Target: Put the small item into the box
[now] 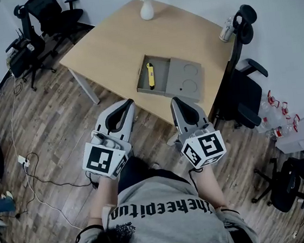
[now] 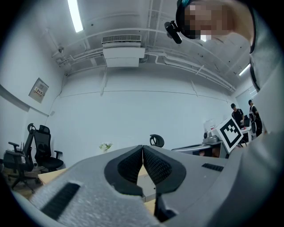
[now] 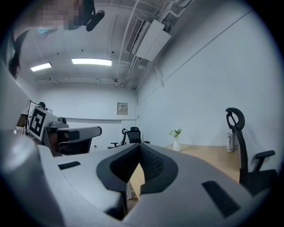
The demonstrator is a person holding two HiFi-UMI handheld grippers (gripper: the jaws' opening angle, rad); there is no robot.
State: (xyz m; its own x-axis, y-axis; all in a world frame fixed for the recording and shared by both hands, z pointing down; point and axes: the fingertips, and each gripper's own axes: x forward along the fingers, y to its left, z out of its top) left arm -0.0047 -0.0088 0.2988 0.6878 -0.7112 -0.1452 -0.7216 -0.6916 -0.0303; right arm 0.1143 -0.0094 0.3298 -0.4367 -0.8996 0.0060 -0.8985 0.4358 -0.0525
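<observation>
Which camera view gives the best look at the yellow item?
The head view: the yellow item lies in plain sight inside the open grey box. Neither gripper view shows it; their own closed jaws fill the foreground.

This is an office, plain and open. A pale wooden counter (image 1: 116,46) stands on a wood-plank floor (image 1: 49,130), with black swivel chairs with armrests and headrests grouped at the far corner (image 1: 52,12) and another drawn up at the counter's side (image 1: 244,88). A white vase of flowers (image 1: 147,9) sits at the counter's far edge. Cables (image 1: 29,170) trail over the floor from a power strip (image 1: 21,159). The walls are bare white, with a small framed notice (image 2: 39,90). Overhead hang a ceiling air-conditioning unit (image 2: 122,51), strip lights (image 2: 75,15) and exposed white pipes (image 2: 186,64).
</observation>
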